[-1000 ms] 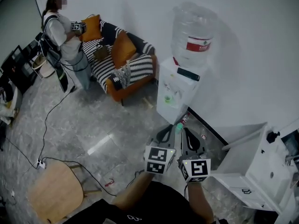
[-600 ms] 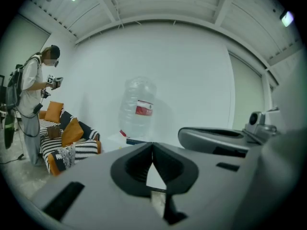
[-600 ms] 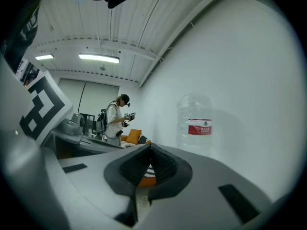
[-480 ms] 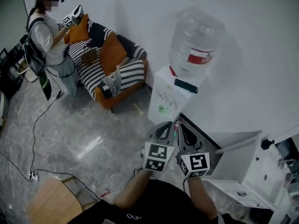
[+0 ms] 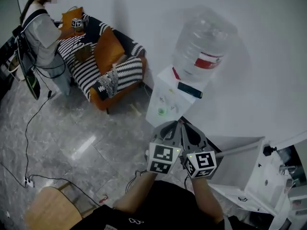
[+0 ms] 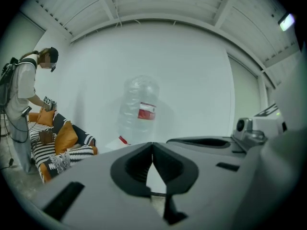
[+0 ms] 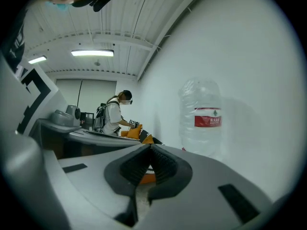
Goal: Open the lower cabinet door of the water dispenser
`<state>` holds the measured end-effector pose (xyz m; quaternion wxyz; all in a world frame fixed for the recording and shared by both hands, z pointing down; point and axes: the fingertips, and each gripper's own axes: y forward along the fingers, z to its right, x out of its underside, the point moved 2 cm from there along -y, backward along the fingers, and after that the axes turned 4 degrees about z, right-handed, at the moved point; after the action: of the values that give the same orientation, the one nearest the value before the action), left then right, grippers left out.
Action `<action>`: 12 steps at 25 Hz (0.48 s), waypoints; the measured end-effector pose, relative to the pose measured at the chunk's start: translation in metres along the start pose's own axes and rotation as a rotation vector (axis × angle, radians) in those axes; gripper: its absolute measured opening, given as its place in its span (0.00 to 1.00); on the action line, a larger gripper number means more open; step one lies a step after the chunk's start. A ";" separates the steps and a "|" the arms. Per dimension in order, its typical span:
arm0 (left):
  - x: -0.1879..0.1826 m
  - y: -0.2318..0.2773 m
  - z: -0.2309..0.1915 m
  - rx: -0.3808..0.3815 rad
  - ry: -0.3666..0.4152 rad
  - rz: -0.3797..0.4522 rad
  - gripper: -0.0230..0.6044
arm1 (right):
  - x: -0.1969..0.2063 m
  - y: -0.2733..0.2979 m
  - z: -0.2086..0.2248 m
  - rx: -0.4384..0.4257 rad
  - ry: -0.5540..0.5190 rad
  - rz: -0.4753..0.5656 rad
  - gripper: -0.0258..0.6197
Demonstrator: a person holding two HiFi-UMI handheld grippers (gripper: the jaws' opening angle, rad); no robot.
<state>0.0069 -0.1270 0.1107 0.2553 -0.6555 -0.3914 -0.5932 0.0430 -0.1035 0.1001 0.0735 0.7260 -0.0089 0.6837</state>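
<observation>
The white water dispenser [image 5: 165, 101] stands against the wall with a big clear bottle [image 5: 204, 44] on top. Its lower front lies beneath my grippers, so the cabinet door is hidden in the head view. My left gripper [image 5: 175, 124] and right gripper [image 5: 185, 125] are side by side just in front of the dispenser, both shut and empty. In the left gripper view the shut left gripper [image 6: 152, 144] points at the bottle [image 6: 139, 110]. In the right gripper view the shut right gripper [image 7: 150, 148] has the bottle [image 7: 204, 119] to its right.
A striped sofa [image 5: 96, 66] with orange cushions stands left of the dispenser, and a person [image 5: 41, 32] stands beside it. A white cabinet [image 5: 249, 169] sits close on the right. A wooden stool [image 5: 50, 207] and a cable [image 5: 29, 128] are on the floor at lower left.
Both grippers have moved forward together towards the dispenser, which now sits nearer and more central. Their jaws have stayed shut. The person by the sofa has shifted up-left in the view.
</observation>
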 end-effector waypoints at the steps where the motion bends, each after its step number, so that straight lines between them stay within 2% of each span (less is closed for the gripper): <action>1: 0.000 0.002 0.000 0.004 -0.001 -0.001 0.06 | 0.001 0.002 0.002 0.004 0.003 -0.003 0.06; 12: 0.005 0.023 0.014 0.062 0.033 -0.029 0.05 | 0.011 -0.003 0.028 0.060 0.041 0.013 0.06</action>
<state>0.0337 -0.1281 0.1163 0.2732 -0.6316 -0.4148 -0.5953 0.0715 -0.1026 0.1092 0.0474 0.7138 0.0080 0.6987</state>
